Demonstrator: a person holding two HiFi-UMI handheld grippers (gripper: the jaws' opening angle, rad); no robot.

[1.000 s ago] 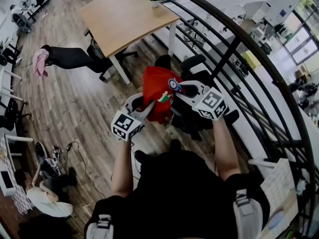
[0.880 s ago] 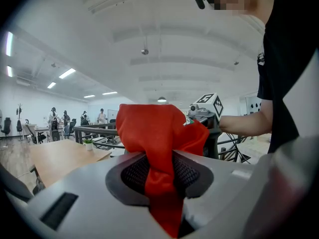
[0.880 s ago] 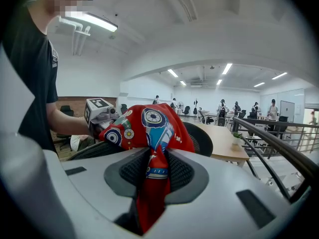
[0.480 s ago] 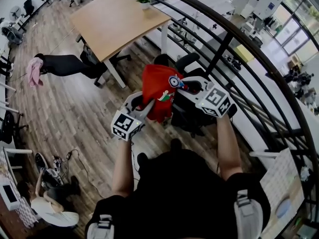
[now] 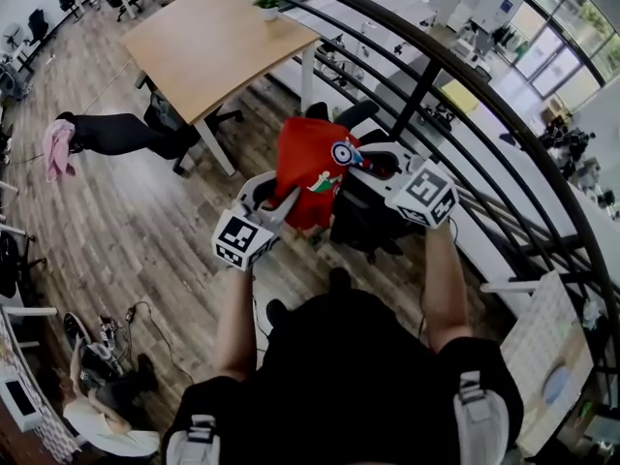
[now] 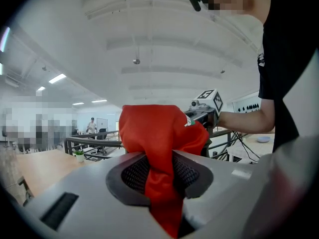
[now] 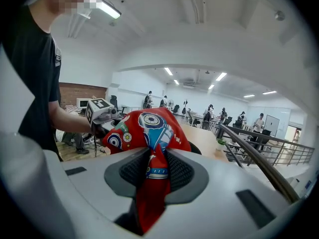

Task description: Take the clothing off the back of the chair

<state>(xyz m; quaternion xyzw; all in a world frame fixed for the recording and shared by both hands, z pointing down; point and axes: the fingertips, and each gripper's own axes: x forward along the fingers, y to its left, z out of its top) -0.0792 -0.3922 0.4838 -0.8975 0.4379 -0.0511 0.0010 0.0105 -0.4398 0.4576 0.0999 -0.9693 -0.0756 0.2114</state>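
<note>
Where the plank floor (image 5: pixel 145 221) meets a curved black metal railing (image 5: pixel 455 76) sweeping from twelve to four o'clock, a pale wooden tabletop (image 5: pixel 208 42) stands at eleven o'clock of a black office chair (image 5: pixel 363 226). Soft red printed clothing (image 5: pixel 305 168) hangs bunched at the chair's ten o'clock side, hiding its back; whether cloth and chair touch cannot be told. The left gripper (image 5: pixel 283 200), at seven o'clock of the cloth, and the right gripper (image 5: pixel 371 163), at three o'clock, each have black textured fingers (image 6: pixel 130 174) clenched on a red fold.
</note>
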